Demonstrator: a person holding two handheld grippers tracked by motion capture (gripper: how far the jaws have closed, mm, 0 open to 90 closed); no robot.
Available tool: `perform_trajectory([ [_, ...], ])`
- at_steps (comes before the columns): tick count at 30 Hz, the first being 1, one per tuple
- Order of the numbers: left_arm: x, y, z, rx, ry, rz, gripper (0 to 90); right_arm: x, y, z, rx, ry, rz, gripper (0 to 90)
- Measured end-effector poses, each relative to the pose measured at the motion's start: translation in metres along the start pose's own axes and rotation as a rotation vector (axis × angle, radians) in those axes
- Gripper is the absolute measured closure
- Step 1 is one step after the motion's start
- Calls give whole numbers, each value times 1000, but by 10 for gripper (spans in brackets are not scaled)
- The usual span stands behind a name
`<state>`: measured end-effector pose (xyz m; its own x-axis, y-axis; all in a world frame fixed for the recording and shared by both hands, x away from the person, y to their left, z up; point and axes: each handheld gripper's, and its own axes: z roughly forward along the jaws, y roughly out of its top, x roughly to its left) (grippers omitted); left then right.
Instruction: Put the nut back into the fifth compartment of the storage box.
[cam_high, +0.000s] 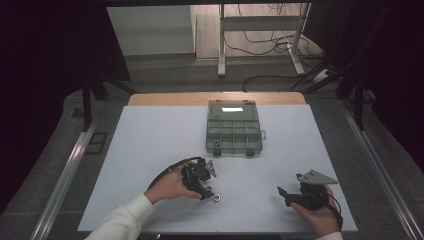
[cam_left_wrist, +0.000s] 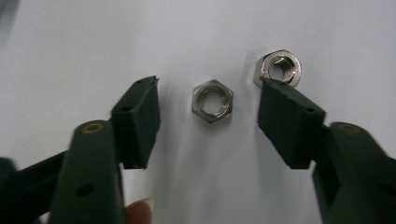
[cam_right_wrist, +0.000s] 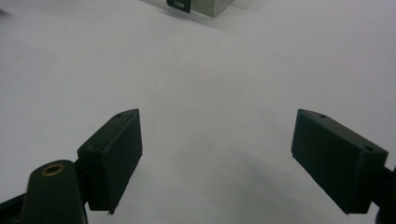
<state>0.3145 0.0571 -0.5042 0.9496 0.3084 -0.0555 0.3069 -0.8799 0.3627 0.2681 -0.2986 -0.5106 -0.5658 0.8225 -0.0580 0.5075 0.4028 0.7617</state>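
Nut (cam_left_wrist: 212, 101): laid flat on desk (cam_high: 150, 150), centred between half-open, empty left tongs (cam_left_wrist: 208, 109); second nut (cam_left_wrist: 280, 67) seemingly touched by one jaw. Right tongs (cam_right_wrist: 217, 158) held wide, empty.

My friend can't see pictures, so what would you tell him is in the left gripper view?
Two black tongs stand open over a white table, with a shiny six-sided metal nut lying flat between them, untouched. A second nut lies just past the tip of the right-hand one, partly hidden by it. A fingertip peeks in at the bottom edge.

2 nuts (cam_left_wrist: 212, 101) lie before the organizer box (cam_high: 234, 128)
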Motion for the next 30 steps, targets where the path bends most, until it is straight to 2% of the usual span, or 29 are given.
perform_trajectory([
  [5, 0, 2, 3, 37, -1, 22, 516, 0, 0, 0, 1, 0, 3, 166],
  [11, 1, 4, 3, 46, 2, 23, 600, 0, 0, 0, 3, 0, 1, 166],
  [15, -1, 6, 3, 55, 0, 27, 696, 0, 0, 1, 2, 1, -1, 166],
  [20, 0, 7, 3, 56, -3, 27, 701, 0, 0, 0, 3, 0, -3, 166],
  [30, 13, 11, -15, -10, 23, -18, 701, 0, 0, 1, 2, 1, -1, 166],
])
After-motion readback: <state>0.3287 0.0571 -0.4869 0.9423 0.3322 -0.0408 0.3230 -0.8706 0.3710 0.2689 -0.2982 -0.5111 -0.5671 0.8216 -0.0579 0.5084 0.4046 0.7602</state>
